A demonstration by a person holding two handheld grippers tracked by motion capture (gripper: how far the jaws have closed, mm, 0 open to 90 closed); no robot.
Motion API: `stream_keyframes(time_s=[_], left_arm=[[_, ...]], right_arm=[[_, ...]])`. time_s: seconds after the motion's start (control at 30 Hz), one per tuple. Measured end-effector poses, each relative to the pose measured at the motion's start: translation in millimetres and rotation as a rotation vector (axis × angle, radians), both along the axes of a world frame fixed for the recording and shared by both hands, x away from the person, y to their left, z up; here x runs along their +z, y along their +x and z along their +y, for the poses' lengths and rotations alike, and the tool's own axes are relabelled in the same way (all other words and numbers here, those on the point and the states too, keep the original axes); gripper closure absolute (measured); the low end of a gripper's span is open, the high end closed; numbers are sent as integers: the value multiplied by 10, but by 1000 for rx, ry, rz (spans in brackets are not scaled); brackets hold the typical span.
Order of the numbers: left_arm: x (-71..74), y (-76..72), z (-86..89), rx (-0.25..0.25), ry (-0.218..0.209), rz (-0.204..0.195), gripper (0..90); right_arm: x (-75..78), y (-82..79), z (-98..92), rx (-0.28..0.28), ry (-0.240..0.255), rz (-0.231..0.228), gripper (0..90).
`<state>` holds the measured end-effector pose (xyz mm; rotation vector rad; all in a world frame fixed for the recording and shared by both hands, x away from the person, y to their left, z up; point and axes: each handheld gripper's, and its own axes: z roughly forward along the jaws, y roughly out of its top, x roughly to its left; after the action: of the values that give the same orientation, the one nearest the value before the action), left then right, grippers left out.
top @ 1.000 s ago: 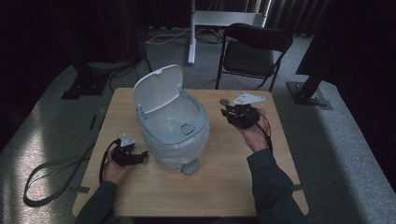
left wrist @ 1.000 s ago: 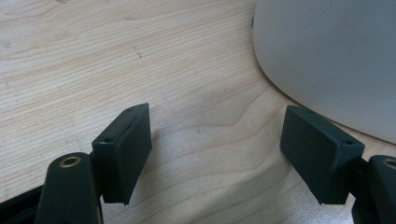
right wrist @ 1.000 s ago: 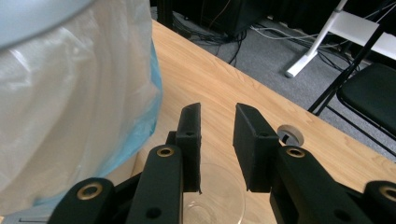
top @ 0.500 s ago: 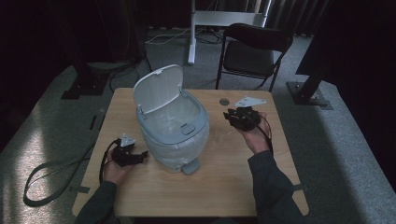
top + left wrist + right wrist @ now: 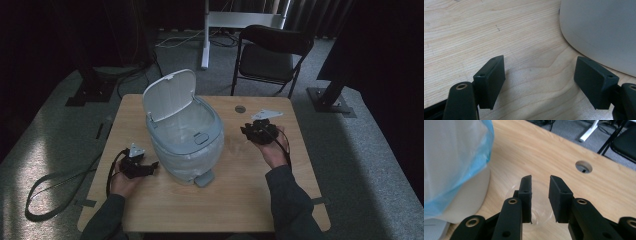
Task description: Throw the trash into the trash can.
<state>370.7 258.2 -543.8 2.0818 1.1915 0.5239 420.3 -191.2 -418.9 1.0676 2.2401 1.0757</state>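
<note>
A pale grey pedal bin (image 5: 185, 140) stands mid-table with its lid (image 5: 169, 94) raised and a blue-edged clear bag (image 5: 454, 157) lining it. My left gripper (image 5: 150, 166) rests on the table beside the bin's left base, open, with bare wood between its jaws (image 5: 539, 67) and the bin wall (image 5: 599, 32) just past one of them. My right gripper (image 5: 246, 131) is right of the bin and points toward it. Its jaws (image 5: 540, 178) stand a narrow gap apart over a clear plastic cup (image 5: 539, 212), and nothing is clamped between them.
The bin's foot pedal (image 5: 204, 178) sticks out toward the person. A round cable hole (image 5: 240, 108) sits near the table's far edge. Behind the table stands a black folding chair (image 5: 272, 50), and cables lie on the floor at the left.
My right gripper has come slightly nearer the person and lower beside the bin. The left gripper and the bin have stayed still.
</note>
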Motion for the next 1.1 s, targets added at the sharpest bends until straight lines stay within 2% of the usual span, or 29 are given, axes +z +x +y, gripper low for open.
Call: stream_keyframes(time_s=[0.2, 0.47, 0.9, 1.1], left_arm=[[0, 0, 0, 0, 0, 0, 252], [0, 0, 0, 0, 0, 0, 252], [0, 0, 1, 0, 0, 0, 252], [0, 0, 0, 0, -1, 0, 252]], right_arm=[[-146, -9, -18, -19, -39, 27, 712], [-241, 12, -50, -41, -49, 55, 698], [-310, 24, -85, -61, -42, 74, 661], [-355, 31, -106, -62, -28, 102, 651]])
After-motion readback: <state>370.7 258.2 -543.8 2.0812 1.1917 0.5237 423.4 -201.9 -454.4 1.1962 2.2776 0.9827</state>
